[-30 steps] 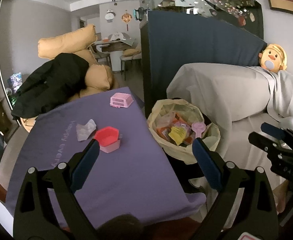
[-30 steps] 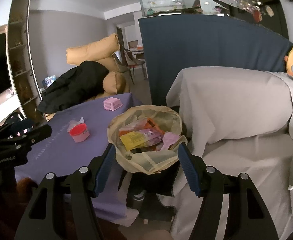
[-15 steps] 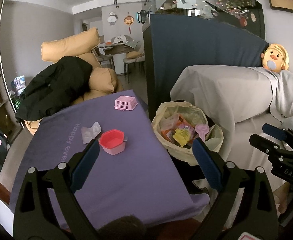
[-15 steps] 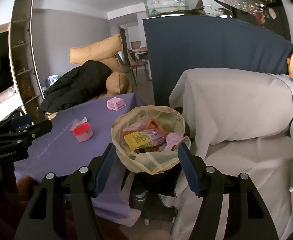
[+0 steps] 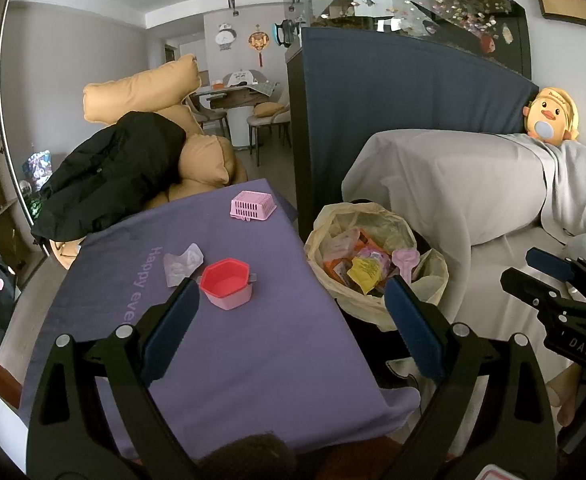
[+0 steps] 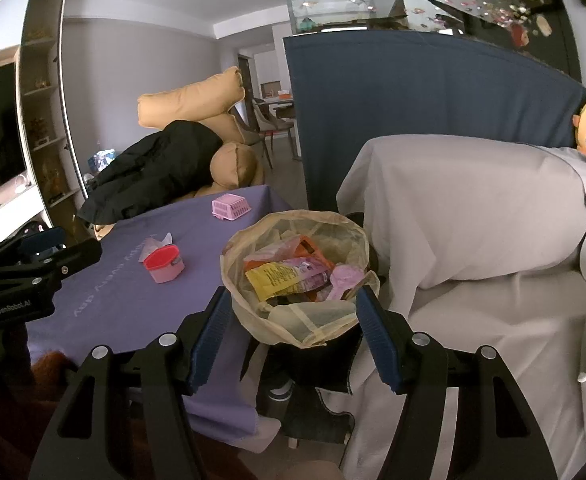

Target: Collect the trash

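both tools, left (image 5: 289,316) and right (image 6: 289,328), gape wide and empty while the crumpled clear plastic wrapper (image 5: 183,264), light, flimsy and probably slippery, lies on the purple-clothed worktop (image 5: 253,344) touching the red-lidded pink tub (image 5: 227,288), best pinched at a raised fold.

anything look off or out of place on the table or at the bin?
One piece of trash is left out: a crumpled clear wrapper lies on the purple tablecloth beside the red-lidded pink box. The trash bag is nearly full, wrappers close to its rim. Nothing spilled. Both the left gripper and right gripper are open and empty.
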The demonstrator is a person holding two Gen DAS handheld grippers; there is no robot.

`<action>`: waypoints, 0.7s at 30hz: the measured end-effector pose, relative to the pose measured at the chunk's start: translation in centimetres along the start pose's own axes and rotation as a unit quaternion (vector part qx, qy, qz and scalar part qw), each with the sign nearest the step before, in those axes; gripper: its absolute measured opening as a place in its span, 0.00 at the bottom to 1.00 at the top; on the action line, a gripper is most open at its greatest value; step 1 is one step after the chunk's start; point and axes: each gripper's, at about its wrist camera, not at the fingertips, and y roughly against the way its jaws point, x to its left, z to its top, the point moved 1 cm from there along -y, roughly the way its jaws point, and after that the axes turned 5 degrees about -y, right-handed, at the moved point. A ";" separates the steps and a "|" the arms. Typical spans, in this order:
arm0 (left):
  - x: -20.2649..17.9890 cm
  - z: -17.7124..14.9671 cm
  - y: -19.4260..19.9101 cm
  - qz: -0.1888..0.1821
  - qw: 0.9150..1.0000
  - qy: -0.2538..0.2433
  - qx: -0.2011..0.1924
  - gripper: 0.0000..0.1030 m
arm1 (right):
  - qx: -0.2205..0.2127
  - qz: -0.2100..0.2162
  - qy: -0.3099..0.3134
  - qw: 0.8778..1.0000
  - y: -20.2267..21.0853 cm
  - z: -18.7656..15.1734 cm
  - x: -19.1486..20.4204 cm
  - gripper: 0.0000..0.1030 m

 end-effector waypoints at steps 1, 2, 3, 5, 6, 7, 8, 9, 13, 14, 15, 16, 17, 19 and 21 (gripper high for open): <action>0.0 0.0 0.0 0.000 1.000 0.000 0.000 0.87 | 0.000 0.000 0.000 1.000 0.0 0.0 0.0 0.59; 0.0 0.0 0.0 0.000 1.000 0.000 0.001 0.87 | 0.000 -0.001 0.000 1.000 0.0 0.0 0.0 0.59; 0.1 -0.1 -0.1 0.000 1.000 0.001 0.001 0.87 | 0.001 -0.001 0.000 1.000 0.0 0.0 -0.1 0.59; 0.1 -0.1 -0.1 0.000 1.000 0.001 0.003 0.87 | 0.000 -0.001 0.000 1.000 0.0 0.0 -0.1 0.59; 0.1 -0.1 -0.1 0.000 1.000 0.001 0.003 0.87 | 0.001 -0.001 -0.001 1.000 0.0 0.0 -0.1 0.59; 0.2 -0.2 -0.2 0.001 1.000 0.002 0.004 0.87 | 0.001 0.000 -0.001 1.000 0.0 0.0 -0.1 0.59; 0.2 -0.2 -0.2 0.001 1.000 0.003 0.005 0.87 | 0.001 -0.001 0.000 1.000 0.0 0.0 -0.1 0.59; 0.2 -0.2 -0.2 0.001 1.000 0.003 0.006 0.87 | 0.001 -0.001 0.000 1.000 0.0 0.0 -0.1 0.59; 0.2 -0.3 -0.3 0.000 1.000 0.004 0.008 0.87 | 0.001 -0.002 0.000 1.000 0.0 -0.1 -0.1 0.59; 0.2 -0.3 -0.3 0.000 1.000 0.003 0.008 0.87 | 0.001 -0.002 0.000 1.000 0.0 -0.1 -0.1 0.59; 0.2 -0.3 -0.3 0.000 1.000 0.003 0.007 0.87 | 0.000 -0.002 0.000 1.000 0.0 -0.1 -0.1 0.59; 0.2 -0.3 -0.3 -0.001 1.000 0.003 0.007 0.87 | 0.001 -0.001 0.000 1.000 0.0 -0.1 -0.1 0.59; 0.2 -0.3 -0.3 -0.001 1.000 0.003 0.007 0.87 | 0.001 -0.001 0.001 1.000 -0.1 -0.1 -0.1 0.59; 0.2 -0.3 -0.3 -0.001 1.000 0.003 0.008 0.87 | 0.001 -0.001 0.001 1.000 -0.1 -0.2 -0.2 0.59; 0.2 -0.3 -0.3 -0.001 1.000 0.003 0.007 0.87 | 0.001 -0.001 0.001 1.000 0.0 -0.2 -0.1 0.59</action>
